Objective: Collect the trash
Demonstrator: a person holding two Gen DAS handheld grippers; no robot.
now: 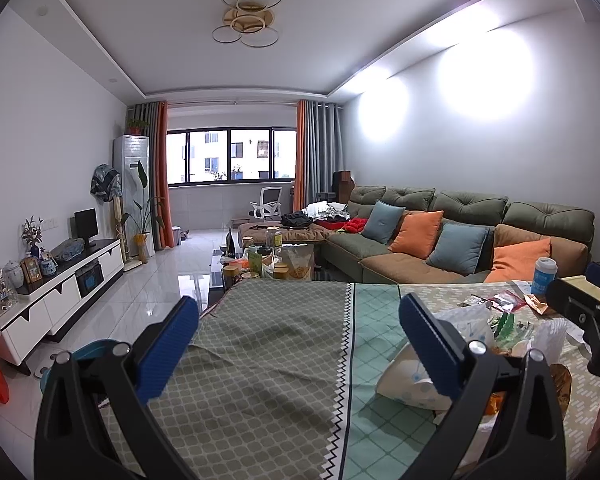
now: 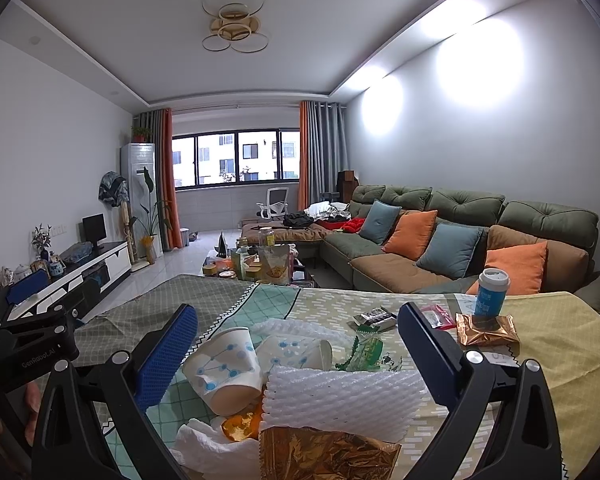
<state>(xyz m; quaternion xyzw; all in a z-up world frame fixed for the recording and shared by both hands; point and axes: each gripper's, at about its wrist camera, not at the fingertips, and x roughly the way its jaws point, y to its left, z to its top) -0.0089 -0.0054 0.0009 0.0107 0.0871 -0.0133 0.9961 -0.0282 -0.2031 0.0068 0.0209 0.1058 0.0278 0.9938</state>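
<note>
A heap of trash lies on the cloth-covered table (image 2: 560, 344). In the right wrist view it holds two tipped paper cups (image 2: 224, 364), a white foam net (image 2: 340, 396), a gold foil wrapper (image 2: 328, 456), orange peel (image 2: 240, 424), tissue (image 2: 208, 444) and a green wrapper (image 2: 368, 352). My right gripper (image 2: 300, 354) is open, one finger on each side of the heap and just above it. My left gripper (image 1: 300, 344) is open over bare cloth, left of a tipped paper cup (image 1: 404, 380). Each gripper shows at the edge of the other's view.
Farther right on the table are a blue-white bottle (image 2: 490, 292), a second gold wrapper (image 2: 486, 330), a red packet (image 2: 436, 314) and a dark wrapper (image 2: 374, 317). A sofa (image 2: 460, 240) stands behind, with a cluttered coffee table (image 2: 256, 264). A teal round object (image 1: 84, 356) sits below the table's left edge.
</note>
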